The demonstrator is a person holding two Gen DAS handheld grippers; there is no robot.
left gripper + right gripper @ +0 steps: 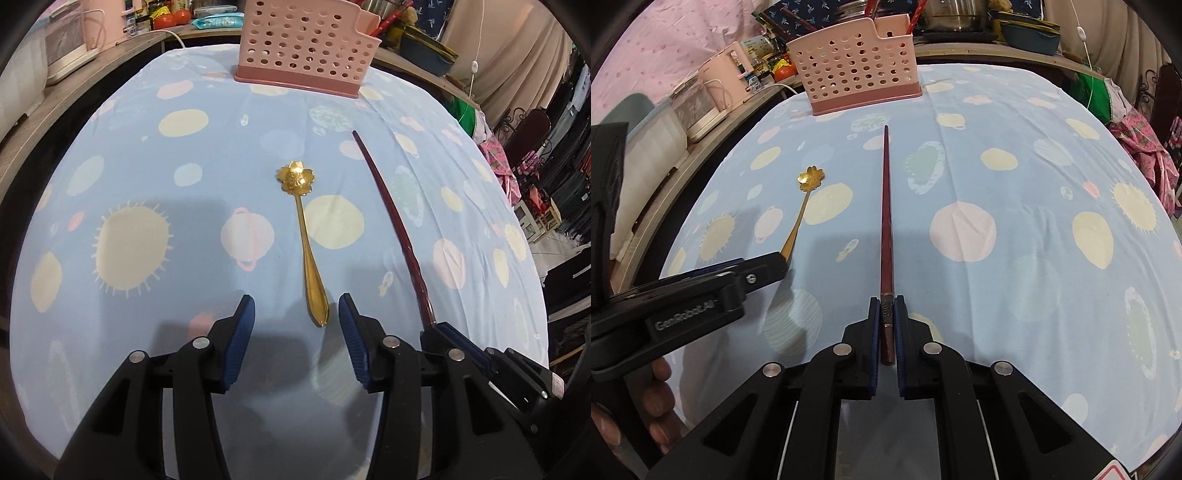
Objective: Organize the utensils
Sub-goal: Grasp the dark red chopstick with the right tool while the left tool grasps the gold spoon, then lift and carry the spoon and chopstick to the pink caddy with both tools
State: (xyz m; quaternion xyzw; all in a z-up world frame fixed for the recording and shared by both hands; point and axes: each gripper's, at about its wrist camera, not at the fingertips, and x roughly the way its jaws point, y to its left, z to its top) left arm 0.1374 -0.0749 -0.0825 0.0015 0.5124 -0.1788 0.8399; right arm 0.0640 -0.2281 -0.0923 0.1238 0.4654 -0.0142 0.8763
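A gold spoon (306, 236) with a flower-shaped bowl lies on the blue spotted cloth (147, 155), bowl pointing away. My left gripper (297, 310) is open, and the end of the spoon's handle lies between its blue pads without touching them. To the right, a dark red chopstick (885, 206) points toward the pink perforated utensil basket (857, 66). My right gripper (886, 306) is shut on the chopstick's thick end. In the right wrist view the spoon (805, 199) lies to the left, its handle end hidden by the left gripper (775, 266). The left wrist view shows the chopstick (391, 221), basket (306, 48) and right gripper (437, 328).
The basket stands at the cloth's far edge. A pale pink appliance (727, 77) and a white one (698, 107) sit on the wooden ledge at left. Pots (953, 14) and a blue dish (1030, 33) crowd the back. A hand (653, 398) holds the left gripper.
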